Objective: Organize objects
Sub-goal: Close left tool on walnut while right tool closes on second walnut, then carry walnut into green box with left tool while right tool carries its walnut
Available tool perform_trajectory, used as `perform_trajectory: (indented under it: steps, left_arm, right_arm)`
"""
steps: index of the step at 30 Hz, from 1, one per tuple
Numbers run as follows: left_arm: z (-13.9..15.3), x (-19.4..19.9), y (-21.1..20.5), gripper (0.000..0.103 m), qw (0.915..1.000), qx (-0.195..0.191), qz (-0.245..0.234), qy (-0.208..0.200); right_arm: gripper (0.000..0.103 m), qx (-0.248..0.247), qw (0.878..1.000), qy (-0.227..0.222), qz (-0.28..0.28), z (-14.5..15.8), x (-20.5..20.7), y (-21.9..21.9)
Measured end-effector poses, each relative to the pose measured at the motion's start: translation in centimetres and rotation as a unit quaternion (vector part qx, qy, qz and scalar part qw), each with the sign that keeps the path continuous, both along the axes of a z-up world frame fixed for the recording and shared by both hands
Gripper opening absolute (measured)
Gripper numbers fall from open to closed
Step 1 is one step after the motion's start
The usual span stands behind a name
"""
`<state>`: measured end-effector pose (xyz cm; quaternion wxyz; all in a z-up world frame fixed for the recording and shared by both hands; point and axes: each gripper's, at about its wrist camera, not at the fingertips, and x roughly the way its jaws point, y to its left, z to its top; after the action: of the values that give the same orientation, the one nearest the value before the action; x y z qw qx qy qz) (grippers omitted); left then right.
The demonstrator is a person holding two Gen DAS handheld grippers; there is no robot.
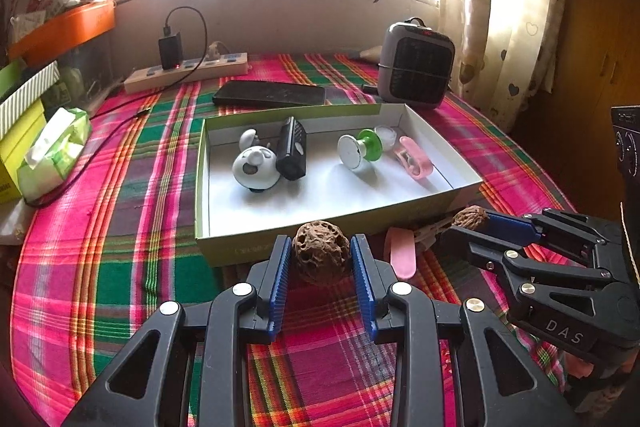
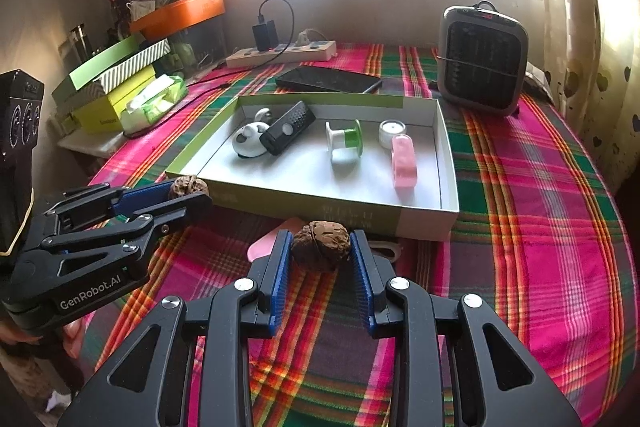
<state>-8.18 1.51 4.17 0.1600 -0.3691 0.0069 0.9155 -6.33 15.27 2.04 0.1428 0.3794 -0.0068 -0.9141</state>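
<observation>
My left gripper [image 1: 320, 255] is shut on a dark, wrinkled walnut [image 1: 321, 253], held just above the plaid cloth in front of the shallow green-and-white box [image 1: 240, 247]. To its right, my right gripper [image 1: 474, 221] grips a second walnut [image 1: 471, 217]. The right wrist view shows that walnut [image 2: 320, 245] pinched between the blue pads of the right gripper [image 2: 320, 249], near the box's front wall [image 2: 360, 215]. The left gripper [image 2: 188, 191] and its walnut [image 2: 188, 187] are at the left. Inside the box lie a white toy [image 1: 256, 167], a black remote [image 1: 292, 151], a green spool [image 1: 360, 147] and a pink clip [image 1: 414, 157].
A pink object [image 1: 400, 253] lies on the cloth between the grippers. Behind the box are a black phone [image 1: 270, 93], a power strip [image 1: 186, 73] with a charger, and a grey heater [image 1: 416, 65]. Tissues [image 1: 54, 151] and stacked boxes [image 1: 20, 115] crowd the left edge.
</observation>
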Motion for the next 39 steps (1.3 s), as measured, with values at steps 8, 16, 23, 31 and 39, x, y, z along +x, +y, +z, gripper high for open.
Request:
perform_trajectory:
  steps: [8,16,23,31,39]
  left_arm:
    - [0.6,-0.3,-0.4,0.029,0.9999,0.013,0.000,0.002]
    - [0.8,-1.3,-1.0,0.029,0.9998,0.021,0.004,0.000]
    - [0.7,-2.8,-1.4,0.029,0.9997,0.022,0.011,-0.003]
    - [0.2,-4.7,-1.9,0.029,0.9996,0.019,0.020,-0.012]
    - [-1.1,-6.4,-1.9,0.029,0.9991,0.015,0.025,-0.030]
  right_arm:
    - [0.031,-0.002,1.000,0.006,-0.008,0.4,-0.2,0.6]
    - [0.031,0.002,1.000,0.017,-0.023,1.4,-1.2,1.8]
    - [0.031,0.004,0.999,0.015,-0.028,1.3,-2.7,2.3]
    - [0.031,0.007,1.000,0.004,-0.019,0.7,-4.6,1.8]
    - [0.031,0.007,1.000,-0.011,-0.003,-0.2,-6.9,1.0]
